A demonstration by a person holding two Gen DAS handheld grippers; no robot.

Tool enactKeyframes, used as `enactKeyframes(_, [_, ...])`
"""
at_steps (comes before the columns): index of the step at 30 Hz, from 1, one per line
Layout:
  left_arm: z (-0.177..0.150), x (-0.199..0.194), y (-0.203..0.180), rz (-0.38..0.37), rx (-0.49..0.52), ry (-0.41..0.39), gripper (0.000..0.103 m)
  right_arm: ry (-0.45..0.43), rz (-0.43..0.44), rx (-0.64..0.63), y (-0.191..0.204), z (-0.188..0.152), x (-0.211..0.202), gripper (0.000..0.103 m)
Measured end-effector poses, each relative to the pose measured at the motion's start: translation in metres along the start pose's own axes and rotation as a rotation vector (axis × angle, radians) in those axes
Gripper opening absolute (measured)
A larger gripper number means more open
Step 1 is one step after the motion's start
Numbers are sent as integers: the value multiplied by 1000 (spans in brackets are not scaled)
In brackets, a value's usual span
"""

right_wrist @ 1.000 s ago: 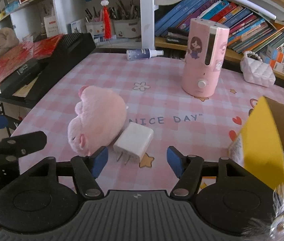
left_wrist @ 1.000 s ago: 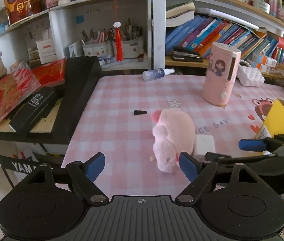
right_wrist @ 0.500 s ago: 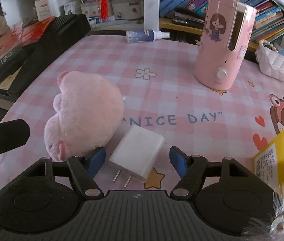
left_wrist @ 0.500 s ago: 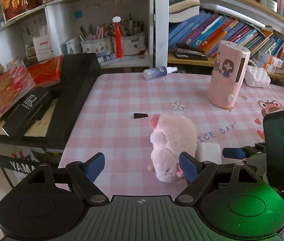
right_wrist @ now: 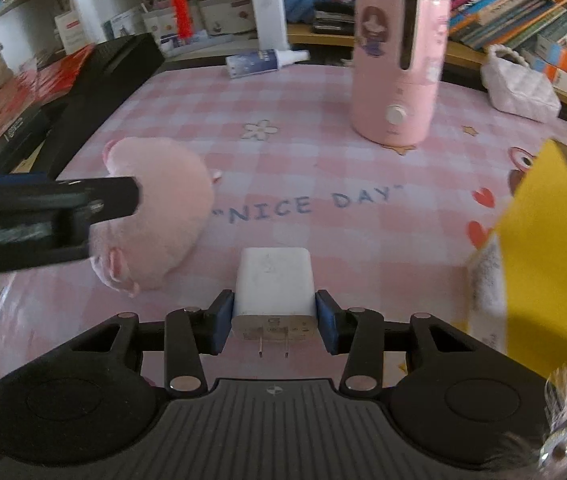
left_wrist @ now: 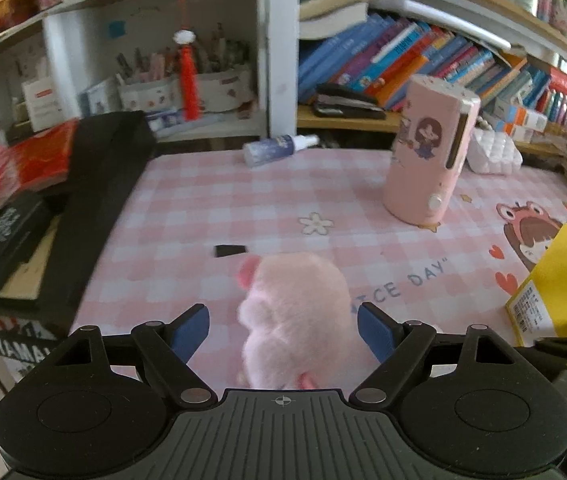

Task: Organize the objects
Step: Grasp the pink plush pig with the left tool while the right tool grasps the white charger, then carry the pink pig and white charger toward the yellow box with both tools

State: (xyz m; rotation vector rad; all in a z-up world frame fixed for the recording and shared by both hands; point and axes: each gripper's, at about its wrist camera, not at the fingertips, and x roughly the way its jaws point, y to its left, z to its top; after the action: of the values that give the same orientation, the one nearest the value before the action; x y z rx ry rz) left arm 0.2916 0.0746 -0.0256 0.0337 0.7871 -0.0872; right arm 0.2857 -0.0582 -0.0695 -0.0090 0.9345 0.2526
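Note:
A pink plush pig [left_wrist: 295, 316] lies on the pink checked tablecloth, between the open fingers of my left gripper [left_wrist: 283, 330], which do not touch it. The pig also shows in the right wrist view [right_wrist: 155, 216], with the left gripper's finger [right_wrist: 95, 200] beside it. My right gripper [right_wrist: 274, 320] is shut on a white plug adapter [right_wrist: 273, 284], prongs pointing back at the camera. A yellow cardboard box [right_wrist: 547, 256] stands open at the right; it also shows in the left wrist view [left_wrist: 559, 284].
A tall pink humidifier [left_wrist: 429, 160] stands at the back right. A small spray bottle [left_wrist: 277, 148] lies at the table's far edge. A small black piece [left_wrist: 229, 250] lies behind the pig. A black keyboard case [left_wrist: 95, 200] borders the left edge. Shelves of books stand behind.
My left gripper moved forward so its open fingers now flank the pig. My right gripper advanced onto the white adapter and shut on it.

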Motion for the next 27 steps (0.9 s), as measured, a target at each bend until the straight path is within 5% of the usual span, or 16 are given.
enactKeyframes(11, [-2, 56, -12, 17, 37, 103, 81, -8, -52, -51, -8, -5, 2, 41])
enactKeyframes(14, [-4, 61, -9, 17, 34, 114, 70, 8, -56, -60, -7, -6, 9, 41])
enactKeyframes(18, [-7, 57, -6, 6, 24, 106, 62, 4, -70, -87, -3, -7, 13, 42])
enactKeyframes(27, [-15, 18, 10, -23, -58, 77, 62, -17, -65, -107, 0, -6, 18, 41])
